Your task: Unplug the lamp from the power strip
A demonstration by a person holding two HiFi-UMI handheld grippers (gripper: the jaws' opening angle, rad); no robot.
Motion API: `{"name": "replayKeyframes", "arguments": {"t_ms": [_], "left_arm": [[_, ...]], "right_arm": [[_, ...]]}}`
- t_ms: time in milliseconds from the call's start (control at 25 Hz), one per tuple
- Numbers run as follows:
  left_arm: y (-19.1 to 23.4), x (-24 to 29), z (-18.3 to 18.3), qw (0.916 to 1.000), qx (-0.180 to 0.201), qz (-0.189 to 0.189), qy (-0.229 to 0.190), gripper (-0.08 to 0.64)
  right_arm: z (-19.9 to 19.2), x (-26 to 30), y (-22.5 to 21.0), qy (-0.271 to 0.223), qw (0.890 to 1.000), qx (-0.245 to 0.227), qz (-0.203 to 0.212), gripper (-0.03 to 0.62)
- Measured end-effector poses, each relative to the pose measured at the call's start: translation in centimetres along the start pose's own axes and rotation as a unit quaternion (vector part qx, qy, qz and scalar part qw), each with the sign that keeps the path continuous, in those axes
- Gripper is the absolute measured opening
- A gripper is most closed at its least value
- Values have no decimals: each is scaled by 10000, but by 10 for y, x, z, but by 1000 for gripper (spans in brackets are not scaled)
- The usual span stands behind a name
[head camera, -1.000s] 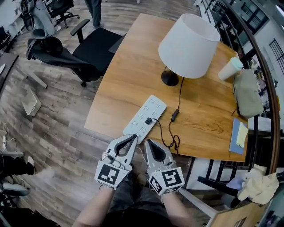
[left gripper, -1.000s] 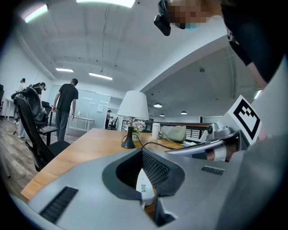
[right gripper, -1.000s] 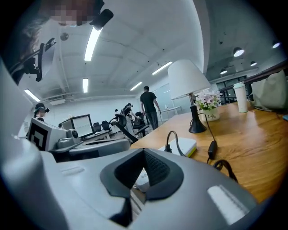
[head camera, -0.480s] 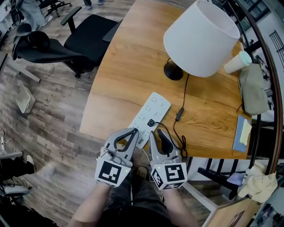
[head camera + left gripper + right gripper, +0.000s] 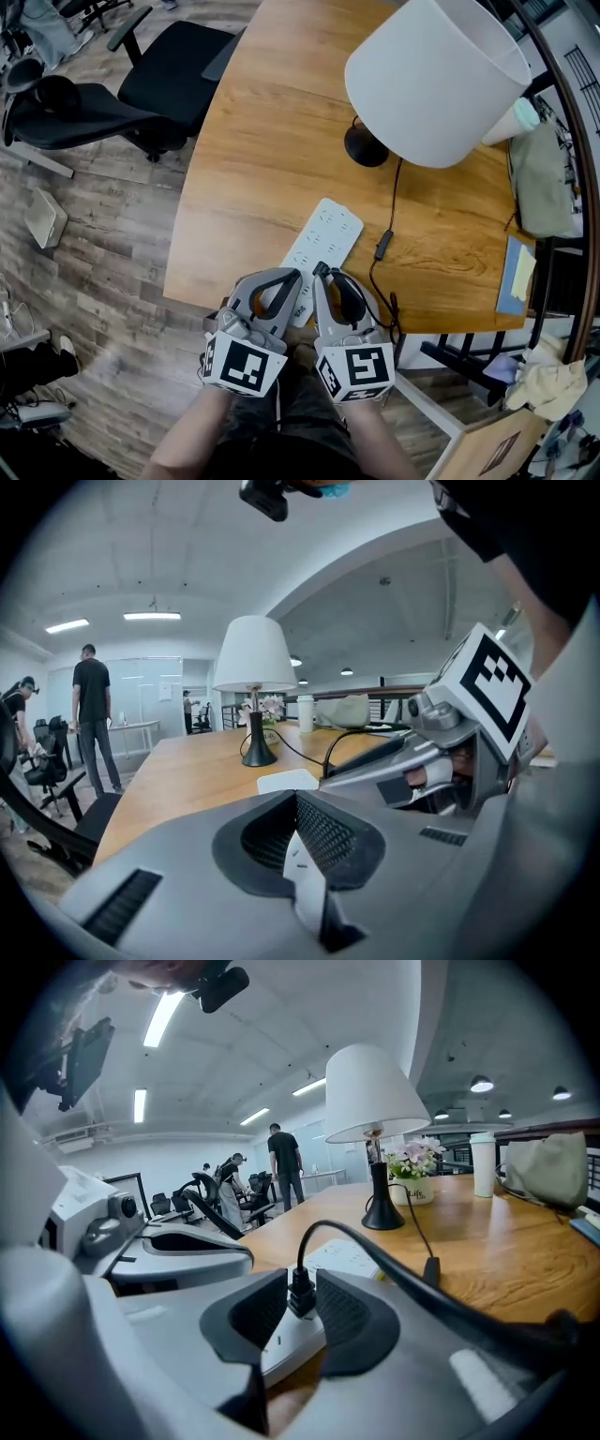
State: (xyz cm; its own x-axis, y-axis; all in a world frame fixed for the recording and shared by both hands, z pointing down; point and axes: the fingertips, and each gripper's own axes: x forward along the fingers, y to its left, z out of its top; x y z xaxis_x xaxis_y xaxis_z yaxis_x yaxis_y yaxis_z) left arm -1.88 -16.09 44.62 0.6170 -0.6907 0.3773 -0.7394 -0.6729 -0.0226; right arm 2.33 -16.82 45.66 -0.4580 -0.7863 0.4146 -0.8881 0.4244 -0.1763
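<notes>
- Since a second ago: both grippers have come forward and down to the near edge of the table (image 5: 253,169). The jaws of the right gripper (image 5: 330,283), closed back then, have just been opening and now straddle the plug (image 5: 301,1294).
- Lamp (image 5: 436,80): big white shade on a dark base, standing far back on the table, well apart from both grippers. It probably tips easily if its cord (image 5: 395,192) is tugged, so leave the cord alone.
- Power strip (image 5: 328,234): a long white bar lying flat and diagonal, its near end under the gripper tips. It looks light and will likely lift or slide along with the plug unless it is pinned.
- Left gripper (image 5: 281,278): tips together, nothing between them, just beside the right gripper and over the strip's near end. It is well placed to press the strip down.
- Cord: thin, black and limp. It loops up from the plug past the right jaw and on toward the lamp base. A poor place to hold.
- Plug: small, black, rigid, upright in a socket near the strip's near end. Best hold is across its two flat sides, low on the body, pulling straight out along the prongs. Expect a firm friction fit and smooth plastic.
- Relative position: the plug sits squarely between the right pads (image 5: 345,1314), one pad on each side. The gaps are narrow and no squeeze is visible yet.
</notes>
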Motion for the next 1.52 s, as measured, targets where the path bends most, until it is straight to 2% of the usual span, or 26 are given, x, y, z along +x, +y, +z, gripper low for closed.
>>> {"name": "replayKeyframes", "arguments": {"t_ms": [240, 520, 760, 840, 960, 1040, 1120, 1280, 1440, 1520], "left_arm": [[0, 14, -15, 9962, 599, -65, 628, -3], [-6, 20, -34, 9930, 611, -275, 974, -3], [-8, 24, -31, 9921, 736, -289, 977, -3], [-7, 24, -31, 9933, 624, -267, 939, -5], [-7, 24, -32, 9934, 603, -301, 932, -5], [-7, 24, -32, 9933, 606, -328, 926, -3], [-6, 24, -31, 9938, 575, -333, 894, -3], [-6, 24, -31, 9941, 569, -357, 849, -5], [-8, 24, -30, 9946, 529, -409, 796, -5], [-8, 23, -29, 9946, 524, -427, 784, -3]], "right_arm": [[-2, 5, 2, 165, 9992, -365, -71, 89], [1, 10, 8, 274, 9974, -655, -91, 89], [2, 13, 15, 477, 9854, -1624, -164, 89], [3, 14, 15, 419, 9885, -1450, -131, 89], [3, 13, 10, 307, 9972, -684, 39, 94], [2, 12, 7, 261, 9986, -464, 76, 92], [3, 11, 7, 262, 9983, -528, 26, 91], [5, 11, 12, 429, 9933, -1068, -96, 80], [4, 10, 14, 466, 9904, -1295, -136, 77], [4, 9, 15, 471, 9910, -1244, -166, 77]]}}
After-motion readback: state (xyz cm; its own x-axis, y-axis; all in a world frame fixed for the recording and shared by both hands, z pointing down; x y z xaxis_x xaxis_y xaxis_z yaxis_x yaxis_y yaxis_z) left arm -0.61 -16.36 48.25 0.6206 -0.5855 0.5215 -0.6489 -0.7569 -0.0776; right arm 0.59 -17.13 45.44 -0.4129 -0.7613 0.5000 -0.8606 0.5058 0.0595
